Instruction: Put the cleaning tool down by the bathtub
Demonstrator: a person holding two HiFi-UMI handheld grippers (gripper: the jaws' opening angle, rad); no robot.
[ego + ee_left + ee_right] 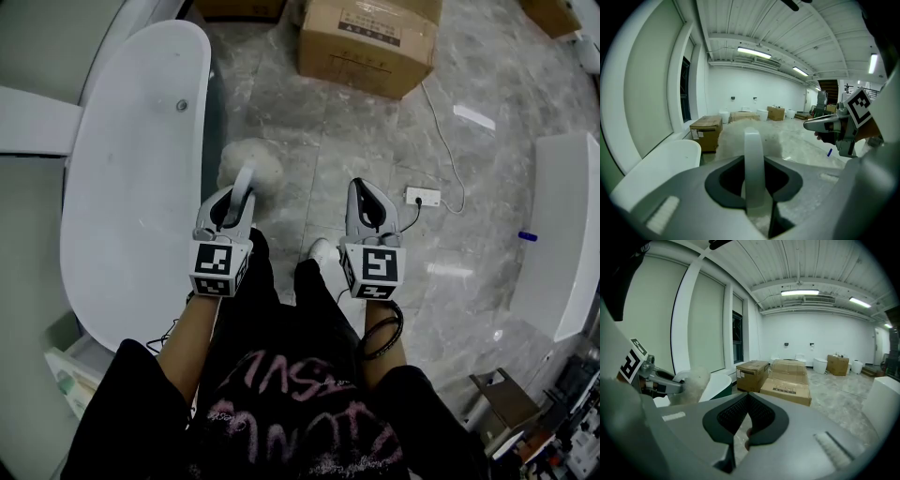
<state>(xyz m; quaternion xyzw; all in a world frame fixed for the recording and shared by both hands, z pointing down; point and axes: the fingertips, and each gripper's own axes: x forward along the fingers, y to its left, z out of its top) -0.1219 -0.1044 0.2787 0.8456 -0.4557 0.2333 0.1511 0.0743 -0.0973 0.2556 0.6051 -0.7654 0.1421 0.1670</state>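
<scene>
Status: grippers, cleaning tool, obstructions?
Left gripper shut on cleaning tool, head in air beside bathtub. Right gripper shut, empty. No obstruction seen there.

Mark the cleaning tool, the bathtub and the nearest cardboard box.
cleaning tool [251, 164], head view, its fluffy head.
bathtub [131, 187], head view, bare white surface.
cardboard box [370, 42], head view, its top face.
</scene>
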